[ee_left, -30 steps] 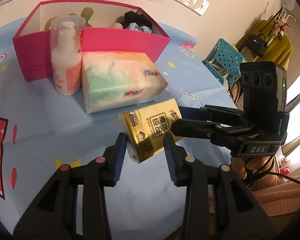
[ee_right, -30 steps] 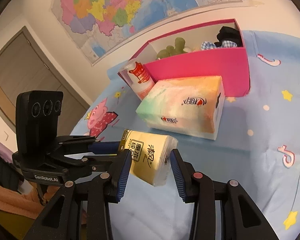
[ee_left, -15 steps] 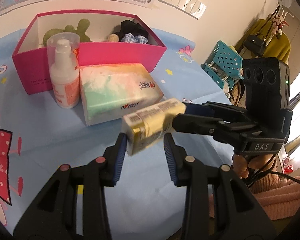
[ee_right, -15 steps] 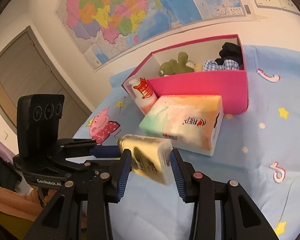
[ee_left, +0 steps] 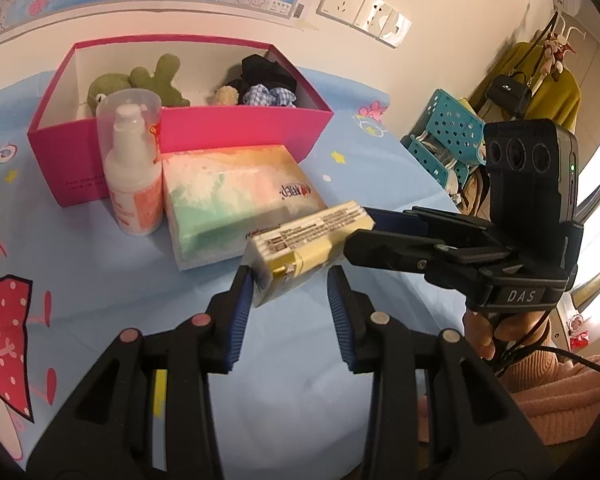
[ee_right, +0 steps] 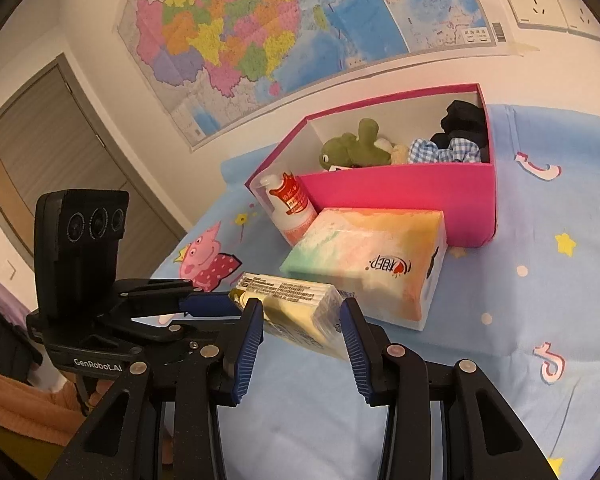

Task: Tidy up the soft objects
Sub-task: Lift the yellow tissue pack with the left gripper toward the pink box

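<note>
A yellow tissue pack [ee_left: 300,248] hangs above the blue cloth, gripped from both sides. My left gripper [ee_left: 288,280] and my right gripper [ee_right: 300,320] are both shut on it, the right one crossing in from the right in the left wrist view [ee_left: 384,236]. The pack also shows in the right wrist view [ee_right: 296,312]. Behind it lies a pastel tissue pack [ee_left: 236,196] [ee_right: 372,256]. The pink box [ee_left: 244,128] [ee_right: 396,196] holds a green plush frog [ee_left: 140,80] [ee_right: 352,148], a checked cloth [ee_left: 272,96] and dark fabric [ee_right: 460,120].
A white pump bottle [ee_left: 132,168] [ee_right: 292,204] stands against the box's front left corner. The blue cartoon tablecloth [ee_left: 300,360] covers the table. A teal basket [ee_left: 444,132] and hanging clothes [ee_left: 540,80] are beyond the right edge. A map [ee_right: 260,32] hangs behind.
The yellow tissue pack has been lifted off the cloth and tilted, rotating between both grippers. Both views have risen, showing more of the box's inside.
</note>
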